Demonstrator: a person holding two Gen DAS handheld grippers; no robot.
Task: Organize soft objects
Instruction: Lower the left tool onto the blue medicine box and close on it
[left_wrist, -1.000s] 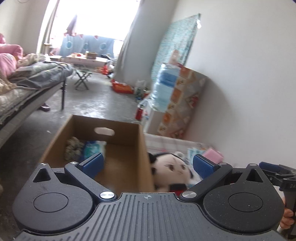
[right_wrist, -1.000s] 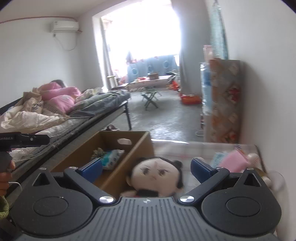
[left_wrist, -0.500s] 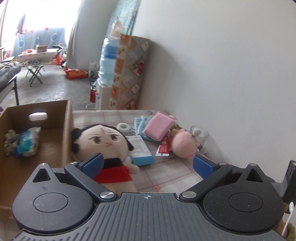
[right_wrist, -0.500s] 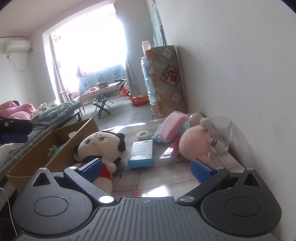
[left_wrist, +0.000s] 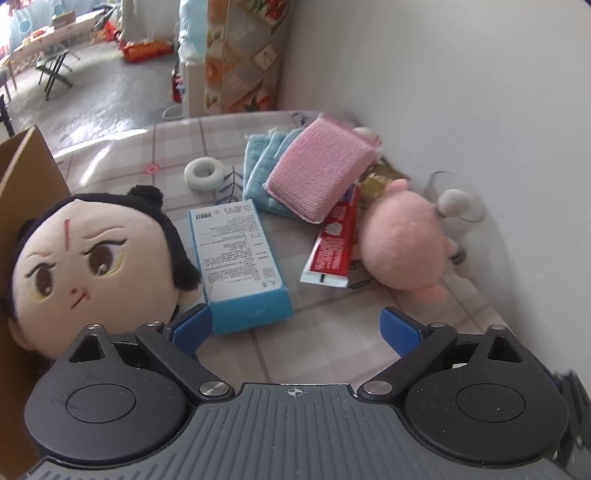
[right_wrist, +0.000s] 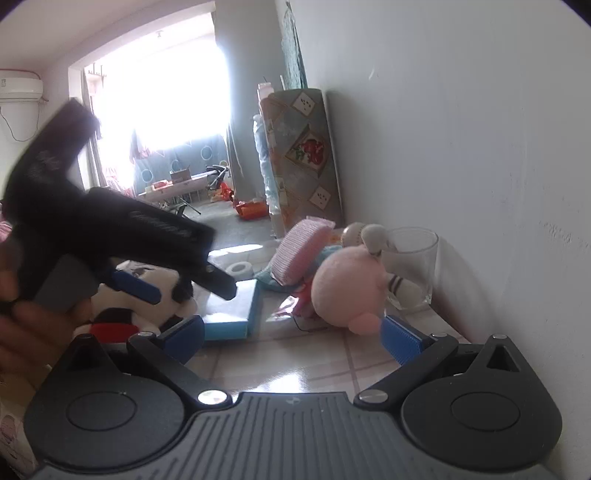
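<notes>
A black-haired plush doll (left_wrist: 92, 258) lies on the tiled table against the cardboard box (left_wrist: 22, 192) at the left. A pink round plush (left_wrist: 399, 243) lies by the wall at the right; it also shows in the right wrist view (right_wrist: 347, 284). A pink knitted pad (left_wrist: 317, 173) rests on folded blue cloths (left_wrist: 262, 166). My left gripper (left_wrist: 295, 325) is open and empty above the table, its left finger beside the blue carton (left_wrist: 236, 258). My right gripper (right_wrist: 291, 336) is open and empty, just short of the pink plush. The left gripper's body (right_wrist: 110, 236) crosses the right wrist view, partly hiding the doll (right_wrist: 147, 295).
A red toothpaste tube (left_wrist: 332, 243), a white tape roll (left_wrist: 204, 174) and a clear glass (right_wrist: 410, 269) by the wall lie among the soft things. A patterned panel (right_wrist: 306, 155) and a water bottle stand beyond the table's far edge.
Both grippers have swung right from the box and dropped closer to the table items. The left gripper now appears in the right wrist view. Both stay open.
</notes>
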